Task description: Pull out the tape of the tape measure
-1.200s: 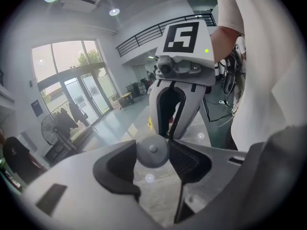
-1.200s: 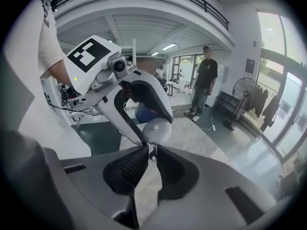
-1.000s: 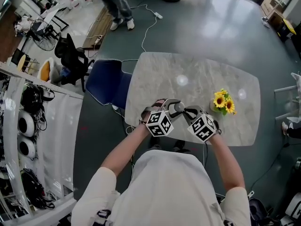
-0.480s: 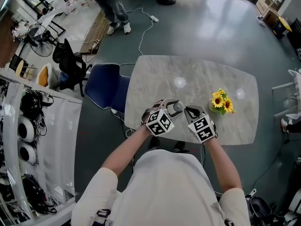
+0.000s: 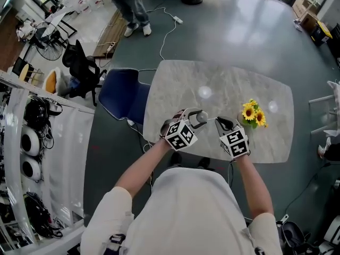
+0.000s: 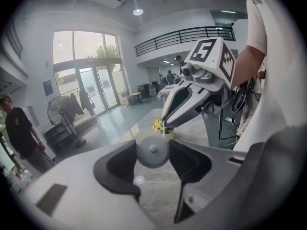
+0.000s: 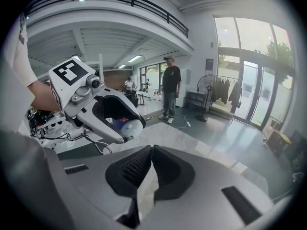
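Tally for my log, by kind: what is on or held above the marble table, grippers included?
grippers: 2 (left gripper, right gripper)
tape measure: 1, clamped between the left gripper's jaws
sunflower bunch: 1, standing on the table
total: 4

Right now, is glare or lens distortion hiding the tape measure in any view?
No. Head view: two lamp reflections on the table, clear of the tape measure. Left gripper view: fisheye bending, dark corners, tape measure sharp. Right gripper view: windows washed out, tape measure slightly soft.
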{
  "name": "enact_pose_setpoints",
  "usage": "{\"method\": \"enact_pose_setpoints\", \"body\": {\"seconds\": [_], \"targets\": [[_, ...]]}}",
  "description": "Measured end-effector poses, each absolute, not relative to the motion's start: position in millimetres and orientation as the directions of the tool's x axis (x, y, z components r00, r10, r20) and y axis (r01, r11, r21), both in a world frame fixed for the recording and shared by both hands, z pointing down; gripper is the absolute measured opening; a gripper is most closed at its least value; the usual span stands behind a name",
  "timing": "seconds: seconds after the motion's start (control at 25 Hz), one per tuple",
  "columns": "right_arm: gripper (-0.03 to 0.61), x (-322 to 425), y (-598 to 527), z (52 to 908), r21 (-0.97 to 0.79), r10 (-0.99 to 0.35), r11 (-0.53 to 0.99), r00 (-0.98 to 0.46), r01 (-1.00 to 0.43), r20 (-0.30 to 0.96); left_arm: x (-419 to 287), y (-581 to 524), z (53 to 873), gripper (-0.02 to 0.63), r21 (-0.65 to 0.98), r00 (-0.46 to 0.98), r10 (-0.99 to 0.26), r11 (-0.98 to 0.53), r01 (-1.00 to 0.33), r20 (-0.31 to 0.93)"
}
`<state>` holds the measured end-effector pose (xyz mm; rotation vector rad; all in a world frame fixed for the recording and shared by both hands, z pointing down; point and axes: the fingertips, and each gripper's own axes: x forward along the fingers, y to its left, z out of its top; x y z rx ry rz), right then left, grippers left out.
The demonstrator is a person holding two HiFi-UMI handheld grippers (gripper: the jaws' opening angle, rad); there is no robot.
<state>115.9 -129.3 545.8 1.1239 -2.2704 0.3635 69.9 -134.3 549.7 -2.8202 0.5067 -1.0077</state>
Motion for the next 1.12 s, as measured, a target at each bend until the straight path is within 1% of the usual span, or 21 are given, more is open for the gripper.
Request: {"method": "enact_pose_setpoints", "body": {"seconds": [0.36, 0.64, 0.92, 1.12], "targets": [[0.038, 129, -122, 546, -0.016, -0.655, 0.57, -0.466, -0.822, 0.595, 62, -130, 542, 0.216, -0.201, 0.738, -0.362, -0.932, -0.302, 0.57], [0.037, 158, -120, 545, -0.037, -0.696, 0.483, -0.409, -0.875, 0.59, 50, -130, 539, 0.216, -0.211, 0.728, -0.381, -0.924, -0.319, 0.569], [0.037, 171, -112, 546, -0.004, -0.71, 0.468, -0.379, -0.884, 0.593, 39, -129, 537, 0.216, -0.221, 0.723, -0.395, -0.918, -0.329, 0.566], [0.038, 201, -115, 543, -0.014, -0.739, 0.405, -0.336, -0.914, 0.584, 30, -138, 533, 0.216, -0.228, 0.712, -0.421, -0.906, -0.355, 0.563]]}}
